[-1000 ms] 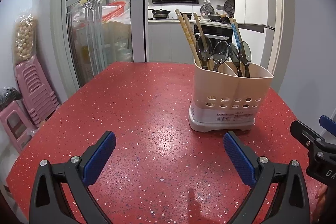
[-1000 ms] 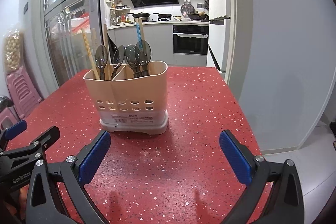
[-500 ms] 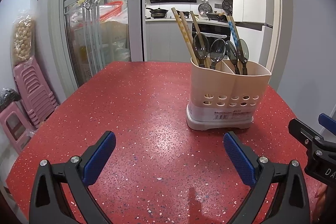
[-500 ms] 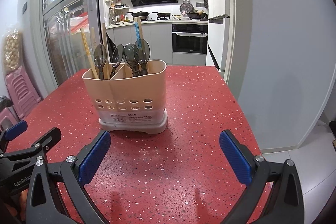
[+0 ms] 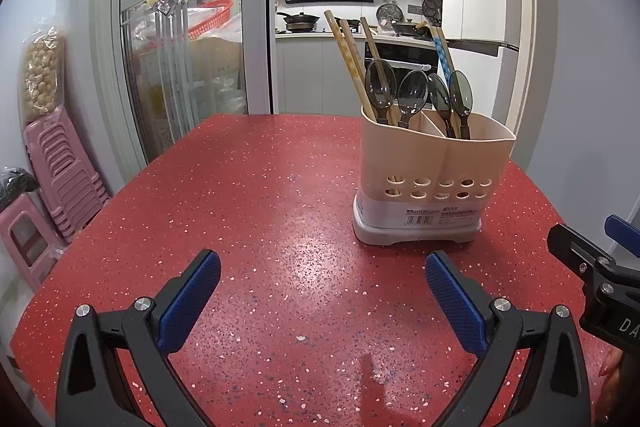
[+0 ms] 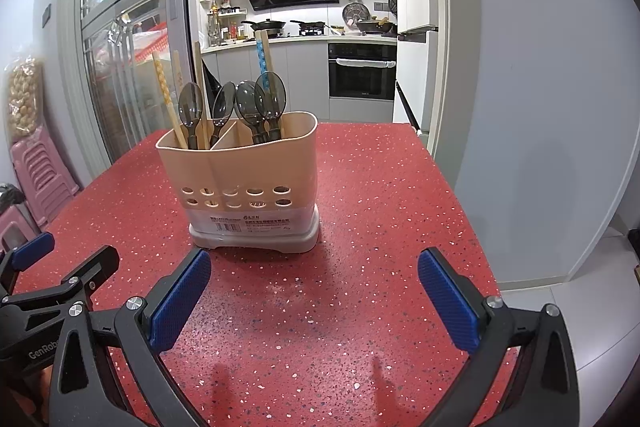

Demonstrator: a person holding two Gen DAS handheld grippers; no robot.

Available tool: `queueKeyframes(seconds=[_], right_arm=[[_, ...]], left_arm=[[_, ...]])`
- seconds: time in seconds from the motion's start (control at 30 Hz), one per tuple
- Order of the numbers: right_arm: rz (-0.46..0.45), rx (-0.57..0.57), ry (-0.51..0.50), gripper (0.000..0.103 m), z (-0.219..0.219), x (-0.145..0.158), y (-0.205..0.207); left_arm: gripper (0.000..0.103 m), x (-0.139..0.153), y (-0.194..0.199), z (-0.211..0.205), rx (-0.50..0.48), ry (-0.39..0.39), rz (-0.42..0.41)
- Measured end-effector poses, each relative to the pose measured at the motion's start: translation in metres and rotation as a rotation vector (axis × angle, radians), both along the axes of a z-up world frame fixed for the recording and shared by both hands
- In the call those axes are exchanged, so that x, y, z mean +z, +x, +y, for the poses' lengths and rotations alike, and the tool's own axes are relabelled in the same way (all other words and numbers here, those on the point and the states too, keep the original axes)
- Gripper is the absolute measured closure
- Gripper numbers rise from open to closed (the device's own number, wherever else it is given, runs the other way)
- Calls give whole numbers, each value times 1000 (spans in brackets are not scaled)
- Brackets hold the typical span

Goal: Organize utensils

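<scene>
Left wrist view shows the left gripper (image 5: 322, 291) hanging low over the red speckled table (image 5: 248, 211), its blue-padded fingers (image 5: 188, 303) spread wide with nothing between them. The beige utensil holder (image 5: 436, 179) stands ahead and to the right of this gripper, toward the table's far right part. Left of the holder the tabletop runs bare out to its left edge, beyond which pink stools (image 5: 52, 171) are stacked against the wall. Behind the holder the table ends near a glass sliding door (image 5: 180, 47) and the kitchen doorway.

From the right wrist view, the right gripper (image 6: 314, 297) hovers just in front of the holder (image 6: 244, 179), fingers (image 6: 178, 299) likewise released and far apart — holding nothing. Right of the holder lies a bare strip of table (image 6: 380, 195), then its right edge and the grey wall close beyond. The left gripper (image 6: 52, 279) shows at the lower left, beside the holder's near corner.

The holder is upright, split by a diagonal divider into two compartments, with oval holes in its wall and a label on its base. Its left compartment carries wooden chopsticks (image 5: 348, 63) and two dark translucent spoons (image 5: 396, 93); the right one holds two more spoons (image 5: 450, 99) and a blue-patterned chopstick pair (image 5: 440, 51) — all standing bowls-up, leaning slightly.
</scene>
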State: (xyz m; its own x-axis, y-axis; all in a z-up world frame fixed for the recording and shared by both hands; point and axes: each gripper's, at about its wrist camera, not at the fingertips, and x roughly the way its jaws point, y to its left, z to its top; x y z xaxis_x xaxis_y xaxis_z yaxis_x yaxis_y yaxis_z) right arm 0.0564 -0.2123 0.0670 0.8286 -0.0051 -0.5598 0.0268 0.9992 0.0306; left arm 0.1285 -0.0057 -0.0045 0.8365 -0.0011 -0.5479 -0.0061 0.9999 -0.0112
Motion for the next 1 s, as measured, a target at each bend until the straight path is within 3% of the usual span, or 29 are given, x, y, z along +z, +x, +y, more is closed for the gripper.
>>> queueKeyframes(seconds=[1.0], right_arm=[[1, 5, 3, 0, 2, -1, 2]], left_arm=[[0, -2, 0, 0, 1, 0, 4]])
